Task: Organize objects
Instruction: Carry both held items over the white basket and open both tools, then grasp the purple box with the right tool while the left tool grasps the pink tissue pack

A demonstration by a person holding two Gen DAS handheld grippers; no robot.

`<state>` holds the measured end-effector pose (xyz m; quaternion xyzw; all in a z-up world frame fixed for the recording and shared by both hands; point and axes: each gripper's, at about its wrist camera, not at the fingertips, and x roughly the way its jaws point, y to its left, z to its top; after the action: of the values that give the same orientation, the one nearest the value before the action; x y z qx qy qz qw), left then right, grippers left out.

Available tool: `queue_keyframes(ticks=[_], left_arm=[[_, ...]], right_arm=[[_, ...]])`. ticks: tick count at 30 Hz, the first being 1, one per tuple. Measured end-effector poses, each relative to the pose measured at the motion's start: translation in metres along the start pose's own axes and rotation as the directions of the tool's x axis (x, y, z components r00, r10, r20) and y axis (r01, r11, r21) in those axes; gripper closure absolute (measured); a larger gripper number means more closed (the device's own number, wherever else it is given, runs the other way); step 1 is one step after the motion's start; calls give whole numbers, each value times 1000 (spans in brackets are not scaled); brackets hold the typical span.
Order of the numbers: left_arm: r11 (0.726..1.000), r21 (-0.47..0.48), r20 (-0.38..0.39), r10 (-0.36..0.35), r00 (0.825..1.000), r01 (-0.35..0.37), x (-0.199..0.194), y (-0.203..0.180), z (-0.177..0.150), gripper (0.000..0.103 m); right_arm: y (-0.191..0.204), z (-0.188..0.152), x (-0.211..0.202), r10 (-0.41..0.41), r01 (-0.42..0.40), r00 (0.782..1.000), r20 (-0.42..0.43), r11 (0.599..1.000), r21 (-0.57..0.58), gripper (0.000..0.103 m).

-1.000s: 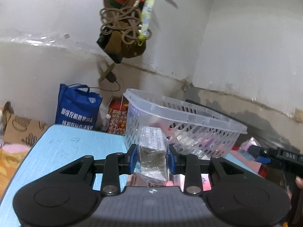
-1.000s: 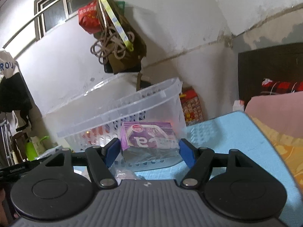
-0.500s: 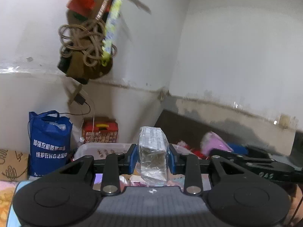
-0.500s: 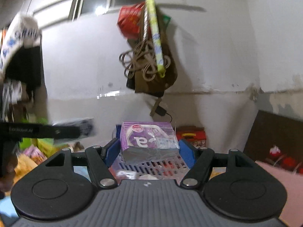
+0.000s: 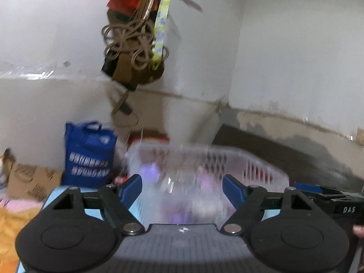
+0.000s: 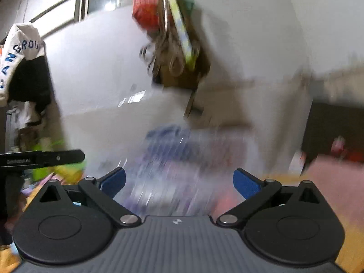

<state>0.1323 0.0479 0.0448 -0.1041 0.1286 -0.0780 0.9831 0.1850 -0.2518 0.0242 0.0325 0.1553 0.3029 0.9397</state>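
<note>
Both packets gone from grip | left gripper (image 5: 182, 187) fingers apart, right gripper (image 6: 179, 182) fingers apart | clear slotted basket (image 5: 261, 173) blurred, 12 o'clock beyond the left fingers (image 5: 130, 190)

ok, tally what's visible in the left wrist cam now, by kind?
Tongs: 1, left tongs, open, holding nothing
Clear plastic baskets: 1, basket
Blue bags: 1, blue bag
Hanging bundles on the wall: 1, bundle
Total: 4

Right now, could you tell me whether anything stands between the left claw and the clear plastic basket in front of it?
Nothing visible does. The left claw is open and empty, and the basket sits straight ahead with only open air between them. The picture is blurred, so what lies inside the basket is hard to make out.
</note>
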Motion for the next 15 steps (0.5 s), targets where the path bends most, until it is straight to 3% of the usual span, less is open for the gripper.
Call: queue_keyframes(ticks=[4, 7, 11, 15], left_arm=[[999, 30, -74, 22, 997, -20, -13, -4, -36, 22], [999, 45, -119, 2, 993, 3, -15, -16, -52, 22], [996, 89, -149, -12, 989, 26, -15, -33, -69, 22], [994, 104, -183, -19, 983, 38, -8, -37, -77, 22]], right_arm=[[9, -41, -5, 11, -10, 992, -124, 1000, 13, 0], [19, -55, -6, 20, -24, 989, -148, 999, -25, 1], [25, -63, 1, 29, -43, 980, -198, 997, -67, 23], [26, -65, 9, 42, -62, 970, -239, 995, -73, 29]])
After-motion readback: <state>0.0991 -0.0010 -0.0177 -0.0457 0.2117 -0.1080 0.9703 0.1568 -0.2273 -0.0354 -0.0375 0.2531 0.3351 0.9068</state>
